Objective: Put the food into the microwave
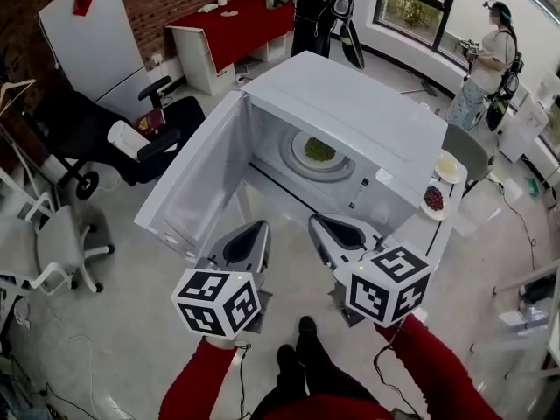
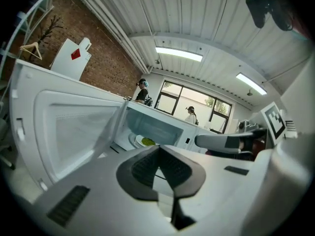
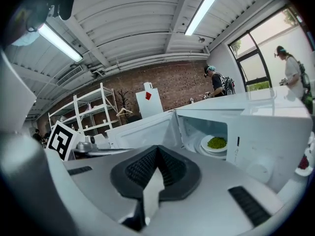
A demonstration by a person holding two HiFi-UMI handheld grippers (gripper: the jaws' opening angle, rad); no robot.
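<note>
Green food (image 1: pixel 319 150) on round plate (image 1: pixel 298 148)

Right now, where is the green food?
In the head view the green food sits on a plate inside the open microwave, centre frame, with the door swung out to its left.

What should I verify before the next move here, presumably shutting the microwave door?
1. Plate of green food sits inside the microwave: ok.
2. Door swung wide open, nothing against it: ok.
3. Left gripper shut and empty: ok.
4. Right gripper shut and empty: ok.
5. Both grippers outside the cavity: ok.
6. Whether the dish of red food beside the microwave should go in too: cannot tell.
</note>
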